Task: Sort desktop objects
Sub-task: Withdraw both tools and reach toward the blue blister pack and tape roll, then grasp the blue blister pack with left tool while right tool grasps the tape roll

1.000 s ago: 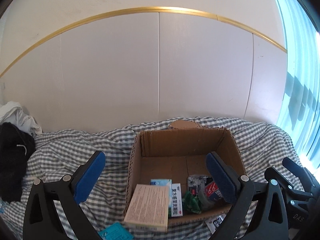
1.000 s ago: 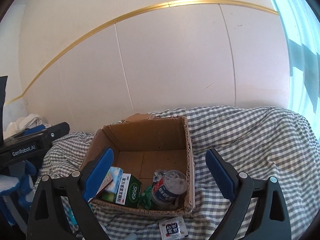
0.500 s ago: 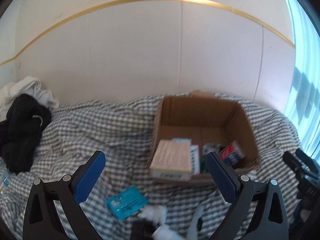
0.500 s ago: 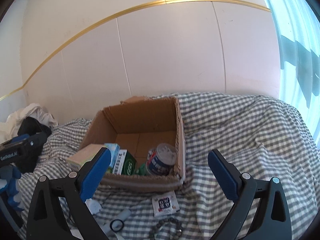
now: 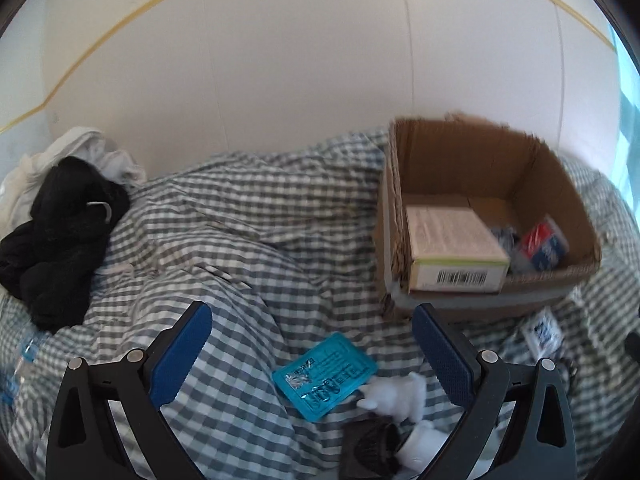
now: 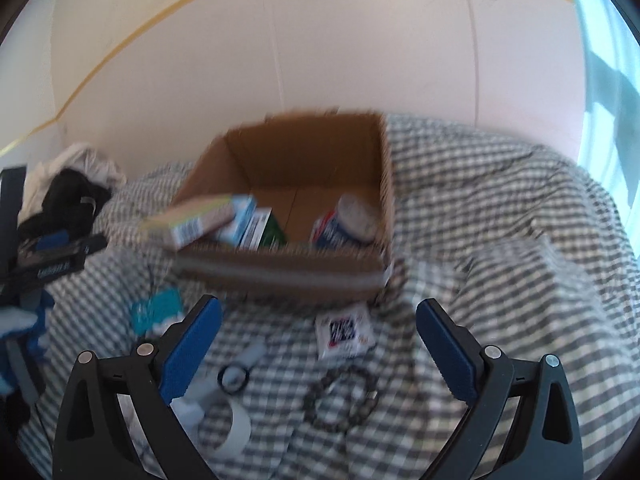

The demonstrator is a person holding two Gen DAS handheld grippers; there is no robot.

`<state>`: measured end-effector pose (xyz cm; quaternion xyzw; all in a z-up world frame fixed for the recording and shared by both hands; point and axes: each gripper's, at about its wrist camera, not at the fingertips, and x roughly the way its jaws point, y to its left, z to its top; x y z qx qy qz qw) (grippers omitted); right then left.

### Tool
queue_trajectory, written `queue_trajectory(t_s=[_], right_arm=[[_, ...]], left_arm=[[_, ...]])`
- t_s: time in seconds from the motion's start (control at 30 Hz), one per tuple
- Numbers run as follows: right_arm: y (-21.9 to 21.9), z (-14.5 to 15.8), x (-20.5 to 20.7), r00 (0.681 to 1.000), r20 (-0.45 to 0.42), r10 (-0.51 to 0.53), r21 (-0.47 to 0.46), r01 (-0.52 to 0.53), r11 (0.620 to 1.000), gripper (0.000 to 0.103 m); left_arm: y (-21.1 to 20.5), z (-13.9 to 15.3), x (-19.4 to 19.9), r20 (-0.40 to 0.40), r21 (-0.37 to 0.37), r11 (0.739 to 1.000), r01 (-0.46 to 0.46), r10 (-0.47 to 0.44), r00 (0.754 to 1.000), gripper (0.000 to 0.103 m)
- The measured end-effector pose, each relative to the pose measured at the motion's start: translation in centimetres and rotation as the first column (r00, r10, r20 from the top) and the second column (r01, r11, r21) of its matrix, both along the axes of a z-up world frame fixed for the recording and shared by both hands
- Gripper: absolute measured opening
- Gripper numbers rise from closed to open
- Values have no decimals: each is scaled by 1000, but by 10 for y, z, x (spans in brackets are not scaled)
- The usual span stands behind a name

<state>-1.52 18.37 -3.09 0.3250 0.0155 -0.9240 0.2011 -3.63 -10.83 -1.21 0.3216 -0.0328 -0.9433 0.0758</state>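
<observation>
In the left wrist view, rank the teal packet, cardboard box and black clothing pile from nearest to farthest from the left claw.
1. Teal packet, on the cloth between the open left claw fingers.
2. Cardboard box, ahead, right.
3. Black clothing pile, far left.

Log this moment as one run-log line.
left gripper: open, empty | right gripper: open, empty | box: partly filled | teal packet, sachet, bracelet: on cloth, unsorted

- The checked cloth (image 5: pixel 248 216) beneath both tongs is soft, matt woven fabric, creased all over.
- The cardboard box (image 5: pixel 480 168) beyond the tongs is matt brown corrugated board, ragged at the rim.
- The teal packet (image 5: pixel 325 376) between the left gripper's (image 5: pixel 312 354) fingers is glossy, embossed plastic.
- The finger pads (image 6: pixel 192 350) look like matt, ribbed blue rubber.
- The bead bracelet (image 6: pixel 340 400) looks dull and dark.
</observation>
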Motion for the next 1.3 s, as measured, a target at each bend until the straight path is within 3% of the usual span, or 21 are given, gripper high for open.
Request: queue_trajectory(t_s=[0.07, 0.13, 0.2, 0.27, 0.43, 0.5, 0.6, 0.7, 0.8, 0.87, 0.9, 0.93, 0.97, 1.03, 1.07, 1.13, 1.2, 1.3], right_arm=[[-10, -14, 2, 996, 63, 57, 29, -59, 998, 98], [-22, -33, 5, 985, 143, 99, 60, -108, 992, 91], [-33, -51, 6, 968, 215, 132, 101, -157, 982, 62], [-42, -62, 10, 955, 252, 160, 133, -197, 971, 54], [-52, -74, 19, 934, 291, 207, 156, -260, 953, 52], [-54, -83, 18, 922, 327, 208, 168, -273, 947, 41], [-58, -93, 15, 903, 366, 224, 163, -299, 940, 36], [-62, -96, 13, 887, 389, 247, 137, -321, 937, 36], [-69, -106, 13, 877, 410, 251, 159, -340, 927, 36], [-74, -111, 14, 869, 421, 259, 167, -356, 920, 36], [-77, -114, 14, 865, 427, 263, 177, -365, 914, 35], [-79, -117, 15, 862, 434, 263, 185, -371, 910, 32], [-81, -119, 16, 859, 438, 265, 188, -376, 907, 22], [-83, -120, 18, 862, 433, 264, 204, -378, 903, 21], [-82, -119, 18, 863, 427, 270, 200, -381, 903, 21], [-79, -117, 18, 870, 416, 264, 199, -371, 907, 16], [-74, -114, 17, 880, 406, 248, 196, -349, 917, 12], [-66, -110, 15, 884, 397, 245, 174, -335, 926, 9]], left_arm=[[0, -13, -11, 57, -16, 997, 80, -79, 995, 103], [3, -28, -17, 79, -90, 987, 132, -125, 989, 103], [5, -49, -27, 154, -128, 972, 195, -175, 972, 102], [3, -67, -38, 224, -126, 967, 221, -189, 956, 100], [-4, -95, -61, 335, -85, 963, 254, -213, 918, 97], [-1, -105, -68, 382, -92, 955, 281, -227, 896, 97], [0, -120, -78, 461, -87, 944, 318, -244, 853, 97], [-10, -133, -91, 526, -4, 955, 296, -249, 813, 99], [-16, -136, -94, 535, 17, 963, 270, -237, 811, 99], [-9, -140, -90, 540, -17, 958, 288, -233, 809, 96], [-5, -142, -87, 544, -32, 952, 304, -239, 805, 88], [1, -142, -83, 546, -38, 944, 328, -255, 798, 72], [8, -141, -78, 539, -44, 934, 355, -277, 795, 63], [19, -138, -69, 525, -82, 920, 383, -286, 801, 39], [24, -137, -64, 518, -108, 915, 389, -283, 808, 35], [30, -133, -54, 497, -152, 909, 388, -269, 825, 18], [32, -126, -45, 473, -155, 915, 373, -263, 841, 10], [31, -113, -34, 444, -95, 935, 340, -266, 855, 8]])
